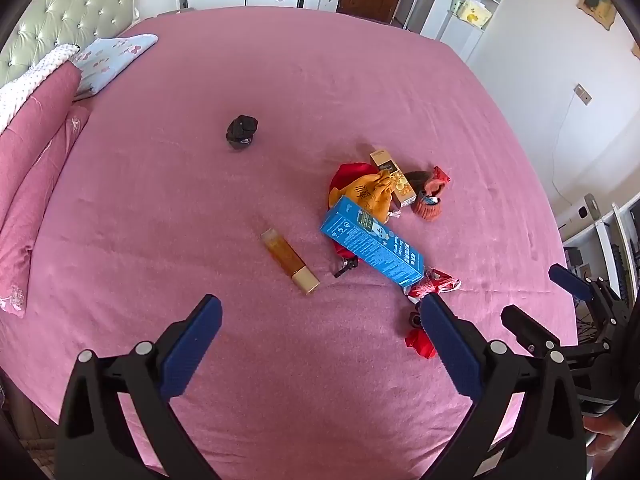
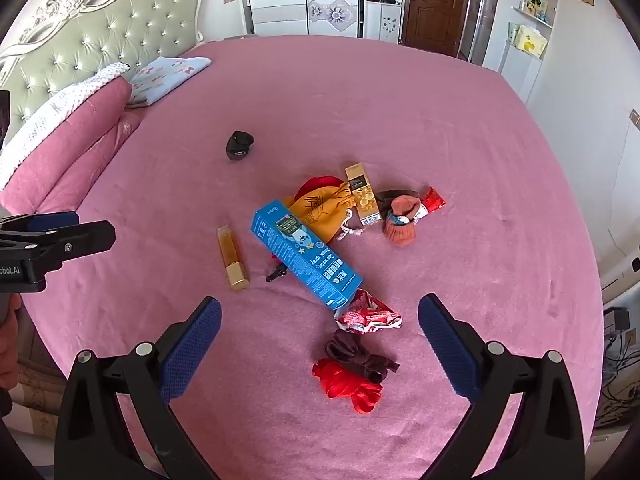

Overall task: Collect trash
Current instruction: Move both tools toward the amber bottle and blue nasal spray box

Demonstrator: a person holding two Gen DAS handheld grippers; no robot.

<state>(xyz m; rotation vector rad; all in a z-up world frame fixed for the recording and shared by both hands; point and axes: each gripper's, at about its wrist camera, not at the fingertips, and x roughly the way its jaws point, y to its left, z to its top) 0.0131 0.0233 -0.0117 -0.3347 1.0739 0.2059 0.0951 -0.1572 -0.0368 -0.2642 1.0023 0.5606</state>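
Both sets of jaws stand spread wide with nothing between the pads: the left gripper (image 1: 320,312) and the right gripper (image 2: 320,312) tilt steeply down over the near edge of the pink bed (image 2: 460,120). The trash lies clustered mid-bed: a blue box (image 2: 306,254) leans over an orange pouch (image 2: 322,212), a crumpled red wrapper (image 2: 368,314) touches the box's near end, and an amber tube (image 2: 233,258) lies just left. Bare sheet lies open toward the far edge and headboard (image 2: 104,44). A dark lump (image 2: 239,145) sits apart.
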